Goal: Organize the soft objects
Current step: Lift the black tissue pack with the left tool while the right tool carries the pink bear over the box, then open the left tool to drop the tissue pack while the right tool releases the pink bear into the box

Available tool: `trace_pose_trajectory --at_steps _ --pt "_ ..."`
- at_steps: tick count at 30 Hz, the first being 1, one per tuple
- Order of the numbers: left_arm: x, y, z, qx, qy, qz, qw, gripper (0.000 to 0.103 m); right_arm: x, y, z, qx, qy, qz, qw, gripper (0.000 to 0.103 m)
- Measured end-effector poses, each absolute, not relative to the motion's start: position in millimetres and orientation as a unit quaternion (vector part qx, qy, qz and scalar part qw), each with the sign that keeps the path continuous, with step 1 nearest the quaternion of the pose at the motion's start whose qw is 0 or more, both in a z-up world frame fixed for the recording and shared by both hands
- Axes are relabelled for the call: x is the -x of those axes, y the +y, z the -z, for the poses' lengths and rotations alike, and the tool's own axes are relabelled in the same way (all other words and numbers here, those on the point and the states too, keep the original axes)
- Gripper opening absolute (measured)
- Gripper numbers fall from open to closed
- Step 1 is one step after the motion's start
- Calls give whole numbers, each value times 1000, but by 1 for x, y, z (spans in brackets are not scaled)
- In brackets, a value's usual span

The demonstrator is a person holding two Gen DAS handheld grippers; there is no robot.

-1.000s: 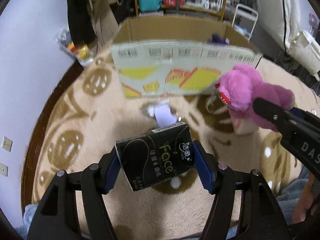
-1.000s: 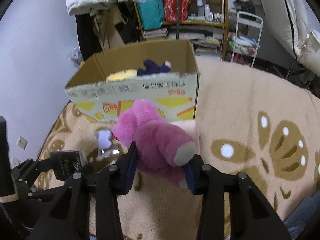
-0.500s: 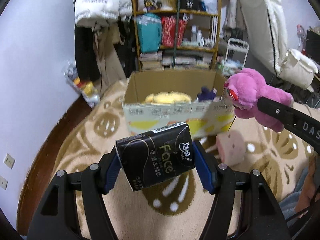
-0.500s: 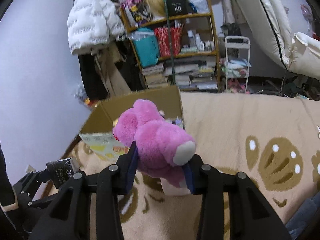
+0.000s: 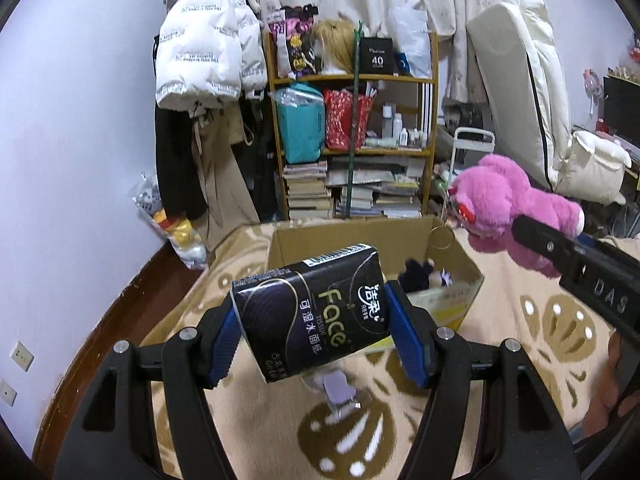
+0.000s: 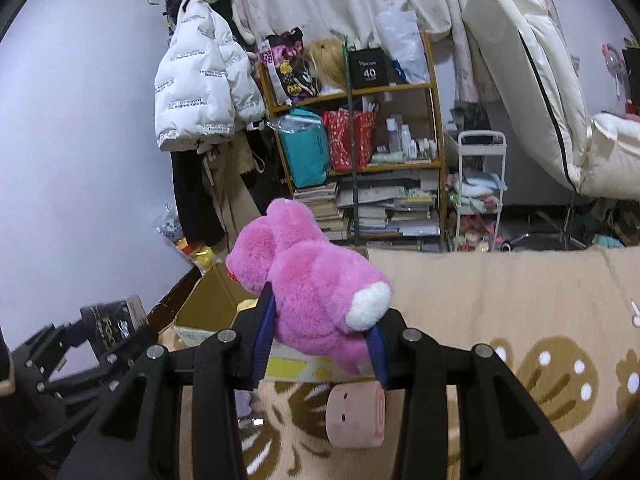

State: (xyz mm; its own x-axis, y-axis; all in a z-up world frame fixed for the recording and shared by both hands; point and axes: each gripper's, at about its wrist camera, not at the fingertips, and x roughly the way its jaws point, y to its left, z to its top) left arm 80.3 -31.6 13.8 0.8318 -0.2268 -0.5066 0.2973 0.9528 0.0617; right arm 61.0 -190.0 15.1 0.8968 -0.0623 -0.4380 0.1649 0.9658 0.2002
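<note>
The left tool [image 5: 316,334] pinches a tilted tissue pack [image 5: 312,312] above the rug, near the box [image 5: 460,264]; it could slip sideways and miss. The right tool [image 6: 320,334] squeezes a pink plush [image 6: 312,288], which could wriggle free. Pack reads "Face TISSUE"; a far shelf bag [image 5: 378,58] reads "40".

We're looking along our left claw [image 5: 316,332] now: matte black plastic arms, angular and triangulated with open cut-outs, each finger faced with a blue pad [image 5: 408,340]. Round silver screw heads sit along the top of the frame. Our right claw [image 6: 320,334] is the same build, black struts, blue pads, silver screws. From the left camera its side carries pale raised lettering reading "DAS".
</note>
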Motion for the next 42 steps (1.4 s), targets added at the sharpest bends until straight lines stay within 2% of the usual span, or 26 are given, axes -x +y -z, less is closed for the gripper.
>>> trace_pose_trajectory --at_steps 18,30,42 --pt "-137 -39 -52 -110 191 129 967 66 -123 -187 -43 -99 185 34 977 43" --pt "-185 -38 -8 -107 238 121 958 67 -153 -187 2 -95 225 25 969 44" --pt "-204 -48 23 -111 276 132 946 67 -168 -191 41 -136 261 10 956 44"
